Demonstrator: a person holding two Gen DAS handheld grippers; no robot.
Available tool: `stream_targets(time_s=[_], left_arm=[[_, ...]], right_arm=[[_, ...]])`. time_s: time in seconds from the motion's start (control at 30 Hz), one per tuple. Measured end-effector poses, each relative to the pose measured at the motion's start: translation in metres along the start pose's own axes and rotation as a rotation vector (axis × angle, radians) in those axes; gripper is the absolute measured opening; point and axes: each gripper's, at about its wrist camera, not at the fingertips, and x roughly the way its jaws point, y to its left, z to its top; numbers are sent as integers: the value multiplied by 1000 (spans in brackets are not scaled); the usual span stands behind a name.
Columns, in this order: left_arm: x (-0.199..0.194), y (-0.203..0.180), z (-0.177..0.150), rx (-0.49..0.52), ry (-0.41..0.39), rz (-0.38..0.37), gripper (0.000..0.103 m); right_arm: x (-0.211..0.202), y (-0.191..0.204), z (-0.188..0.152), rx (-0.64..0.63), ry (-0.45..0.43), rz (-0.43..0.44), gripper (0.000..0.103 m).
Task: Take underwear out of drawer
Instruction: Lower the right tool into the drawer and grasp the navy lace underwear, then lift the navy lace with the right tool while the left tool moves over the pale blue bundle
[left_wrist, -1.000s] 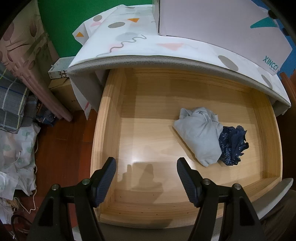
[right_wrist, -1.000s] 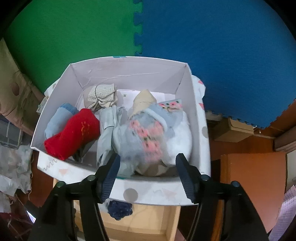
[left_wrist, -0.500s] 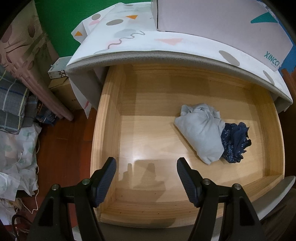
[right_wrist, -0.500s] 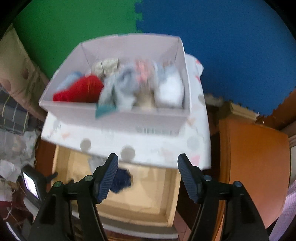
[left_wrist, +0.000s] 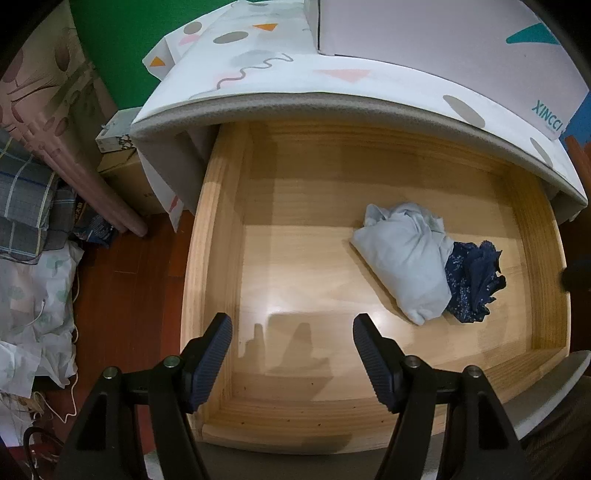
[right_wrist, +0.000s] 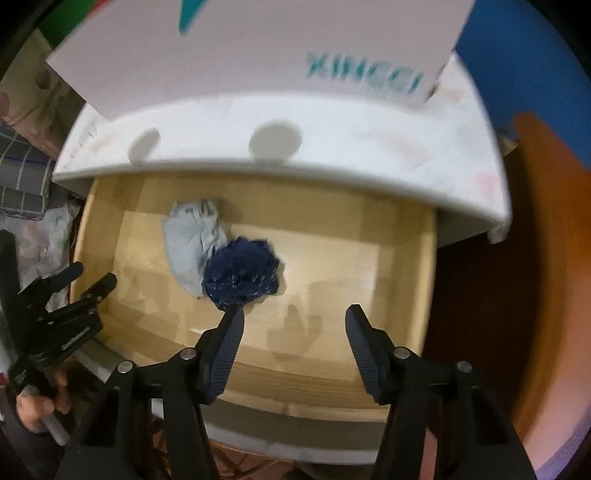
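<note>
both hand-held grippers, left hand-held gripper (left_wrist: 291, 339) and right hand-held gripper (right_wrist: 293, 325), are gaping apart; the navy underwear (right_wrist: 242, 275) is looking soft, light, best pinched at its bunched top.

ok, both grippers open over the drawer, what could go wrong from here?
The navy underwear lies against the light grey garment; a wide pinch by the right gripper may lift both. The cabinet top overhangs the drawer, so a steep lift could snag. The right wrist view is blurred, so aim may be off.

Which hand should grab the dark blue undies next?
Probably the right gripper: it is open, with the blue undies just beyond its fingers. The left gripper is open too, but farther off.
</note>
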Motion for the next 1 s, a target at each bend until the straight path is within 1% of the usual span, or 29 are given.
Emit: stream_targets(time_s=[0.07,0.2,0.37,0.6,0.8,1.0], left_arm=[[0,1,0,-1,3,-5,70],[1,2,0,-8,11,-18,70],[2,2,-1,-5,15,-24,70],[3,2,0,-6,24,-28,70],[5,1,1,-6,32,-27,70],[7,1,1,-11,35,-27,70]], right_arm=[[17,7,0,13,13,4,53],[37,19,3,21,39,13,51],[46,32,10,20,18,6,51],[65,45,16,5,26,-17,51],[83,55,20,-31,59,-47,51],[93,56,20,-45,87,-68,51]])
